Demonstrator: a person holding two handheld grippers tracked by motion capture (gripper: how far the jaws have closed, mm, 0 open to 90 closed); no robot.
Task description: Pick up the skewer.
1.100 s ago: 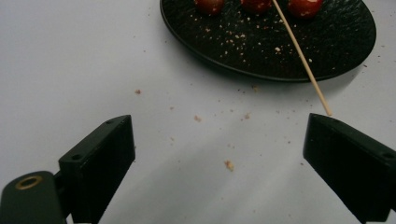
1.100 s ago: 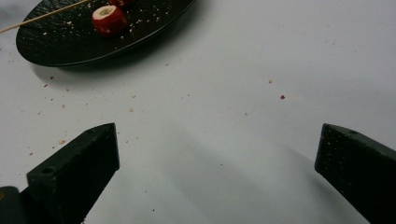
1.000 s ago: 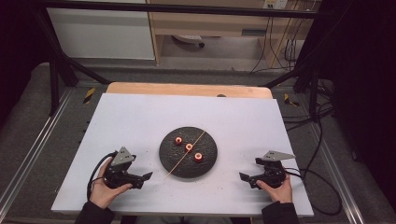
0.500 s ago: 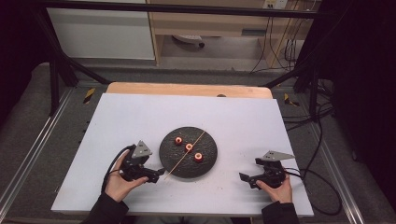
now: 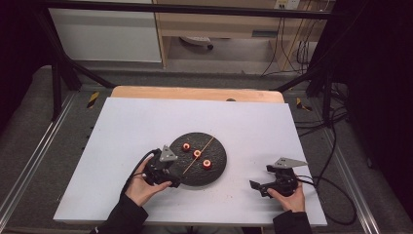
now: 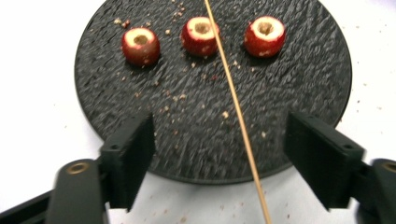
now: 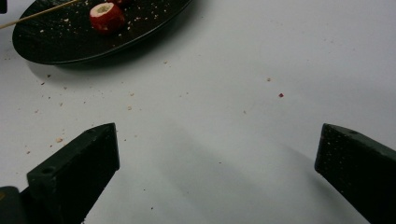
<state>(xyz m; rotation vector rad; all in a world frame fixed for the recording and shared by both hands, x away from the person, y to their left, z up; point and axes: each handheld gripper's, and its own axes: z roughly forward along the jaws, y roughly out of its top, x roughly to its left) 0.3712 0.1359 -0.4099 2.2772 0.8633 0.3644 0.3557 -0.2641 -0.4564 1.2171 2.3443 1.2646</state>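
Observation:
A round black plate [image 5: 216, 163] [image 6: 299, 84] lies at the table's middle. On it sit three red cored fruits [image 5: 197, 153] [image 6: 201, 35] in a row, and a thin wooden skewer [image 5: 198, 155] [image 6: 236, 107] lies across it, its near end past the rim. My left gripper [image 5: 171, 179] [image 6: 219, 158] is open at the plate's near-left edge, its jaws either side of the skewer's near part without touching it. My right gripper [image 5: 256, 187] [image 7: 210, 182] rests open on the white table, right of the plate [image 7: 70, 46], with nothing between its jaws.
The white tabletop [image 5: 146, 126] is strewn with fine crumbs around the plate. A wooden board edge [image 5: 195, 92] runs along the far side. Cables [image 5: 336, 195] trail off the right edge.
My left gripper has moved right and forward from the table's near-left to the plate's edge, straddling the skewer. The right gripper has stayed put.

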